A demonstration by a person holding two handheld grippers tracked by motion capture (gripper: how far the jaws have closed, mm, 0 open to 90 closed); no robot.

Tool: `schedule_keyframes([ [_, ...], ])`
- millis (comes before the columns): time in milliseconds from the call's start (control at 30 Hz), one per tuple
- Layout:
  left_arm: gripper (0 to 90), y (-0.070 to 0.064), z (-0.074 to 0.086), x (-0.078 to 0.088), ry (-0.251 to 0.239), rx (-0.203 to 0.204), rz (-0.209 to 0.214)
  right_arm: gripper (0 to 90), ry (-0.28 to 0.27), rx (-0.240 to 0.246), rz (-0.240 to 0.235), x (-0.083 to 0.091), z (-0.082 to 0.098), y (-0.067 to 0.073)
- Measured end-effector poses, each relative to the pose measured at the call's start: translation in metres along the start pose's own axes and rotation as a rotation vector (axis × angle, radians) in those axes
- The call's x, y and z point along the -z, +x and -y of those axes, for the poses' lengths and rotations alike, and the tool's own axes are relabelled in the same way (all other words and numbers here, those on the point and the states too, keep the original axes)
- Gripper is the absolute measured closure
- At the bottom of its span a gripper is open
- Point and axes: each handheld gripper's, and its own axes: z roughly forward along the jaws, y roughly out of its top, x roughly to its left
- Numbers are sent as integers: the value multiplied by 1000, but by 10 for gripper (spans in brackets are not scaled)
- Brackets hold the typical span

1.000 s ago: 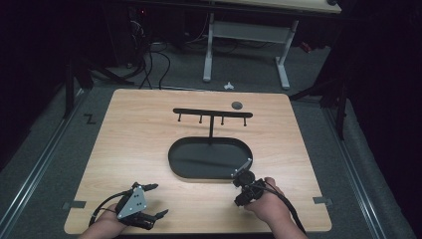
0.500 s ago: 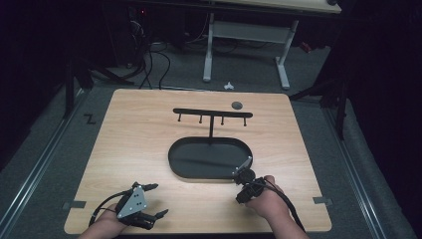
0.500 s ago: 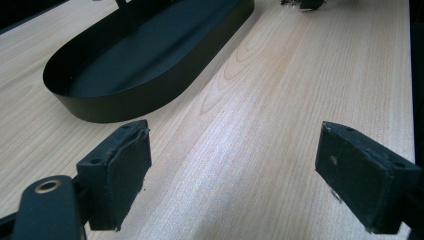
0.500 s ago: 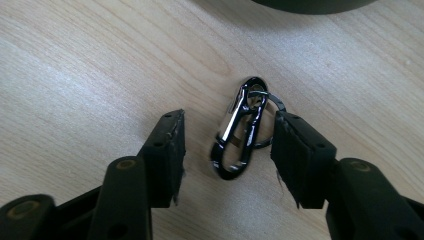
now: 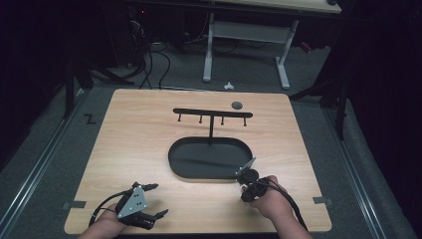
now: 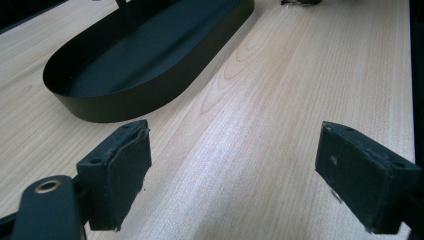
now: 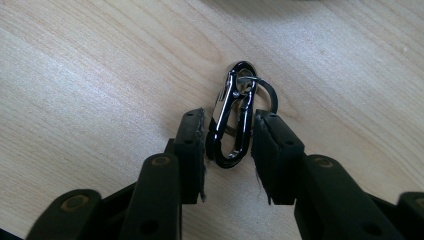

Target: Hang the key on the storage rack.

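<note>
The clip [image 7: 233,120], a small dark carabiner with a ring [image 7: 264,95] at its far end, lies flat on the desk [image 7: 100,75] between the jaws of the right claw [image 7: 229,152]. The jaws sit close on either side of it but are not yet pressed shut; a thin gap shows on the right side, and on the left I cannot tell whether the pad [image 7: 194,150] touches.

The likely trouble: the clip is thin and lies flat, so the pads may close over its top edge and squeeze it out forward, or pinch only the sprung gate and let the body swing. If the claw rides too low, the pads may scrape the wood (and skid the clip away). The loose ring could also snag under a pad.

The left claw [image 6: 230,175] rests wide open and empty near the desk's front edge, with the tray [image 6: 150,60] ahead of it and to its left.

In the high view the right hand [image 5: 268,196] covers the clip, so its place on the desk reads only roughly: just beside the tray's near right corner. The rack [image 5: 213,113] stands beyond, and a small grey disc [image 5: 237,105] past it is too small to identify.
</note>
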Motion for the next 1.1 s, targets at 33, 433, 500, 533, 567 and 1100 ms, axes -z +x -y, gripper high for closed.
schedule_keyframes([
  [33, 151, 0, 0, 0, 0, 1, 0, 686, -1, 2, -2, 0, 0, 0],
  [433, 151, 0, 0, 0, 0, 5, 2, 707, 4, 16, -8, 0, -3, 0],
  [500, 152, 1, 0, 0, 0, 6, 2, 708, 2, 20, -7, 0, -4, 1],
  [533, 152, 1, 0, 0, 0, 6, 2, 708, 3, 19, -7, 0, -4, 1],
  [567, 152, 1, 0, 0, 0, 7, 2, 707, 4, 17, -4, 0, -4, 1],
  [1100, 151, 1, 0, 0, 1, 7, 2, 607, 4, 13, 38, 2, -4, 3],
])
